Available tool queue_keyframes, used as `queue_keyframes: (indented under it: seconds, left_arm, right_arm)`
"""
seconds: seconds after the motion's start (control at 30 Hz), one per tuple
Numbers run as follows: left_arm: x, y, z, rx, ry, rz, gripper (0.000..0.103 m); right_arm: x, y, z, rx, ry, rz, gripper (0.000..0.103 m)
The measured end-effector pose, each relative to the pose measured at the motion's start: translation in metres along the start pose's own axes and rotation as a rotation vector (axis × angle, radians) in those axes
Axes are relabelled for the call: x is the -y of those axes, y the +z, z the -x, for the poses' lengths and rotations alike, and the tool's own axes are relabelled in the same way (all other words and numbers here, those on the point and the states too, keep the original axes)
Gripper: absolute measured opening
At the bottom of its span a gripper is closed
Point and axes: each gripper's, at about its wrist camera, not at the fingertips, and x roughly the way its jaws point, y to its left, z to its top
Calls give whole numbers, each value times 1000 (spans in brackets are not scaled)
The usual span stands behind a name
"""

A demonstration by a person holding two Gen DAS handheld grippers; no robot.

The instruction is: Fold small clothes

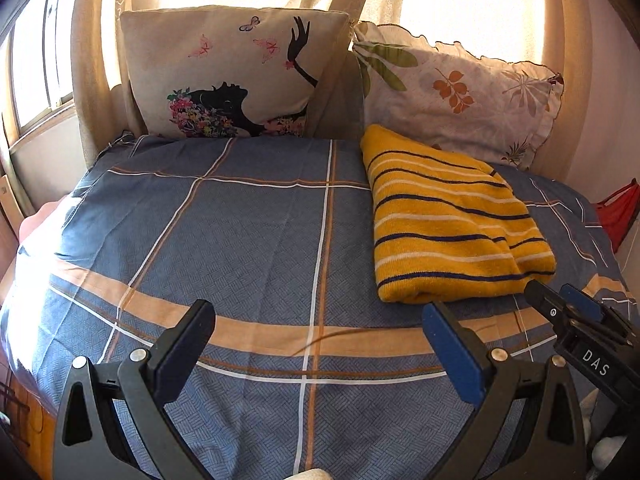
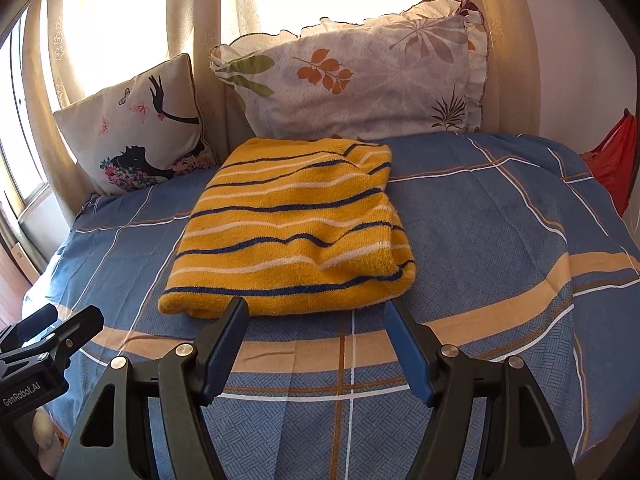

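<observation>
A yellow knitted garment with blue and white stripes (image 1: 452,220) lies folded into a compact rectangle on the blue checked bedsheet (image 1: 248,240), near the pillows. It also shows in the right wrist view (image 2: 292,228). My left gripper (image 1: 320,312) is open and empty, hovering over the sheet to the left of the garment. My right gripper (image 2: 316,308) is open and empty, its fingertips just in front of the garment's near edge without holding it. The right gripper shows in the left wrist view (image 1: 560,300), and the left gripper shows at the left edge of the right wrist view (image 2: 60,320).
A cushion with a woman's silhouette and butterflies (image 1: 232,76) and a leaf-print frilled pillow (image 1: 456,92) lean against the curtained window at the bed's head. A red bag (image 2: 612,160) hangs beside the bed on the right. The bed's left edge drops off by the window wall.
</observation>
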Motion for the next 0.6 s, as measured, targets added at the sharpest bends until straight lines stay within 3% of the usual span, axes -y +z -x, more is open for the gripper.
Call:
queue_keyframes:
  seconds: [0.3, 0.6]
  left_arm:
    - [-17, 3, 25, 62, -18, 50, 103]
    - [-58, -3, 59, 136, 27, 109, 103]
  right_arm:
    - [-11, 0, 19, 12, -28, 18, 75]
    - [-42, -3, 49, 67, -50, 66, 75]
